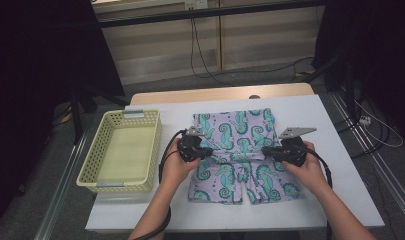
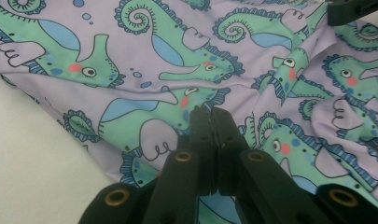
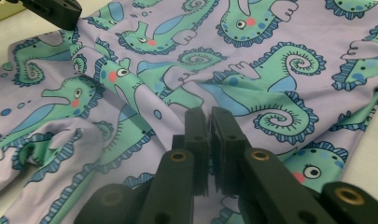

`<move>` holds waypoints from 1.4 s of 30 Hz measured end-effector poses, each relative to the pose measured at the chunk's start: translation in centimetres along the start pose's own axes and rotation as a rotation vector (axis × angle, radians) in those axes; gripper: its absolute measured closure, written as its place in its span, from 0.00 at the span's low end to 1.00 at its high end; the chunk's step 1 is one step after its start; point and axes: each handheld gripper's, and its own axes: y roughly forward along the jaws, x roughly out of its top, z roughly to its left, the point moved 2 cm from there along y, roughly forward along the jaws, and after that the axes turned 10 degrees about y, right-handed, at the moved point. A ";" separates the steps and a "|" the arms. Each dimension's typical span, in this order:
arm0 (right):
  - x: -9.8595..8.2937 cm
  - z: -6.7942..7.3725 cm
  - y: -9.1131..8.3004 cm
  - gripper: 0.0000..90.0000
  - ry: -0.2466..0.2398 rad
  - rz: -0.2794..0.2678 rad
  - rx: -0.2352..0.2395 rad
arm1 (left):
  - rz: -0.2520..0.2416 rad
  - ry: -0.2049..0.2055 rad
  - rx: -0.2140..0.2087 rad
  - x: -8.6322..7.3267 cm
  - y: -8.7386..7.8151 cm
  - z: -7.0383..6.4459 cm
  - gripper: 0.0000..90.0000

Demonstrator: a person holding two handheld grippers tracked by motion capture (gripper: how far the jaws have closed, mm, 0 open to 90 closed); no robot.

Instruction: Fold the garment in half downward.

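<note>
A pair of lavender shorts (image 1: 240, 132) printed with green seahorses lies flat on the white table (image 1: 335, 165), waistband at the far side. My left gripper (image 1: 208, 151) is at the shorts' left edge at mid-height, and my right gripper (image 1: 266, 151) is over the right leg. A crease runs across the cloth between them. In the left gripper view the jaws (image 2: 210, 112) are pressed together on the fabric (image 2: 130, 70), with wrinkles running to the tips. In the right gripper view the jaws (image 3: 208, 114) are likewise shut on the cloth (image 3: 270, 60).
A yellow plastic basket (image 1: 90, 165) stands on the left part of the table with nothing in it. Bare white tabletop lies to the right of the shorts and in front of them. Cables trail on the floor beyond the table.
</note>
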 end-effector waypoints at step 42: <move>-0.6 1.7 -2.3 0.96 -0.028 -0.013 0.067 | 0.002 0.009 -0.057 -0.1 -1.8 -1.2 0.99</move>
